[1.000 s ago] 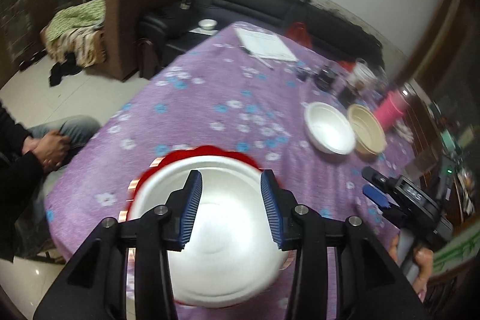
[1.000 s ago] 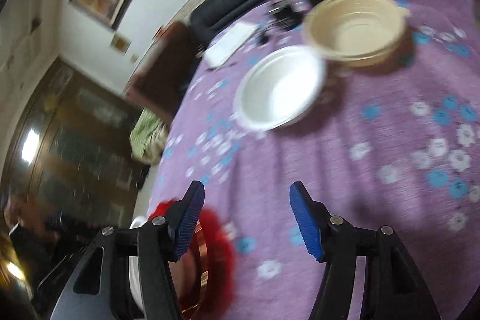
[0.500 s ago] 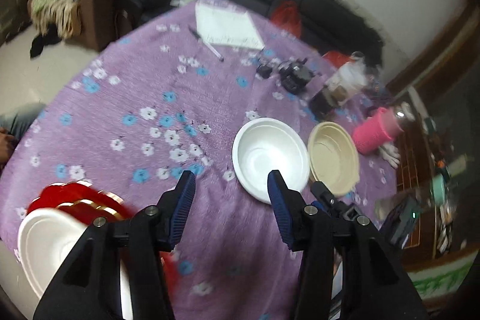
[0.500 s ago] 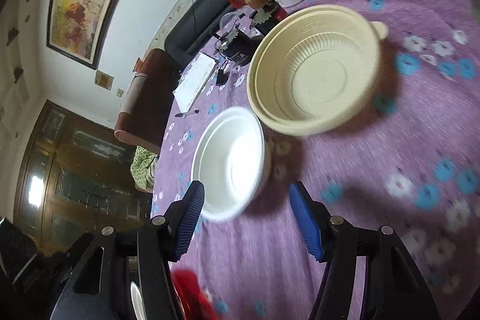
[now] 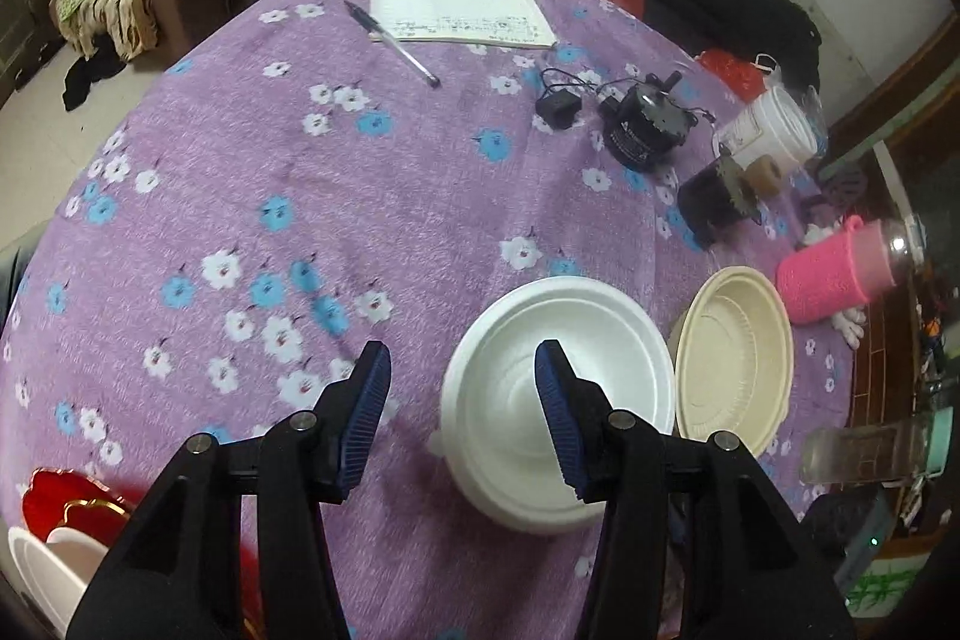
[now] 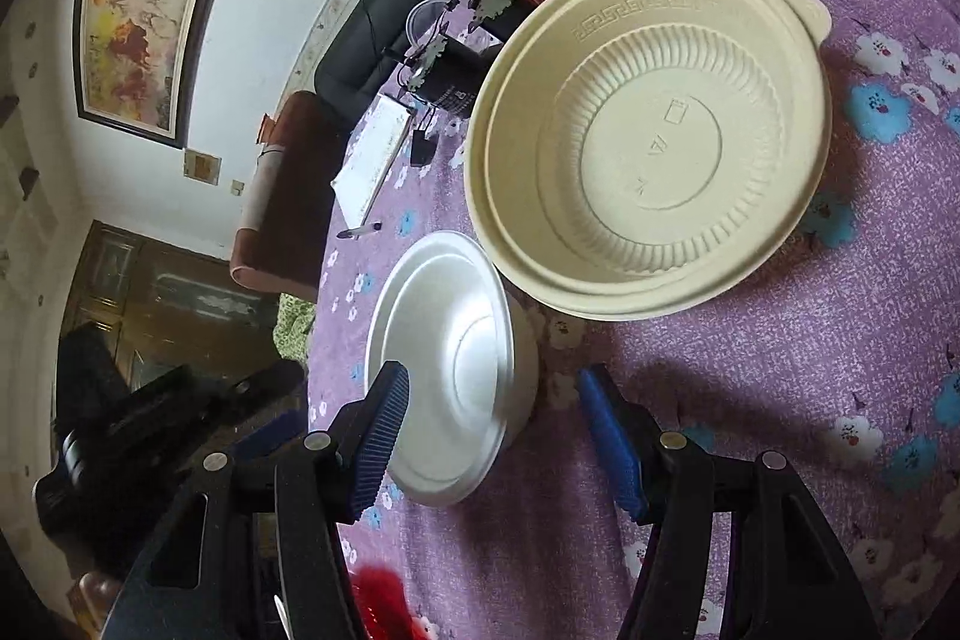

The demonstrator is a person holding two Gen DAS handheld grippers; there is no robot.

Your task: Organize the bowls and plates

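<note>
The left gripper (image 5: 462, 418) is seen spread, nothing pinched between its blue pads; the white foam bowl (image 5: 555, 403) lies on the purple flowered tablecloth (image 5: 300, 196) just ahead, its rim under the right-hand pad. The right gripper (image 6: 492, 436) is likewise held apart and empty, the same white foam bowl (image 6: 444, 370) between and just beyond its fingers. The beige plastic bowl (image 6: 654, 148) is set further ahead, touching the white one. A red plate (image 5: 66, 496) is glimpsed behind the left finger.

Red plate (image 5: 66, 502) and white dish (image 5: 36, 568) at the table's near corner — cut by the frame edge, white bowl (image 5: 540, 400) partly hidden behind a finger.
</note>
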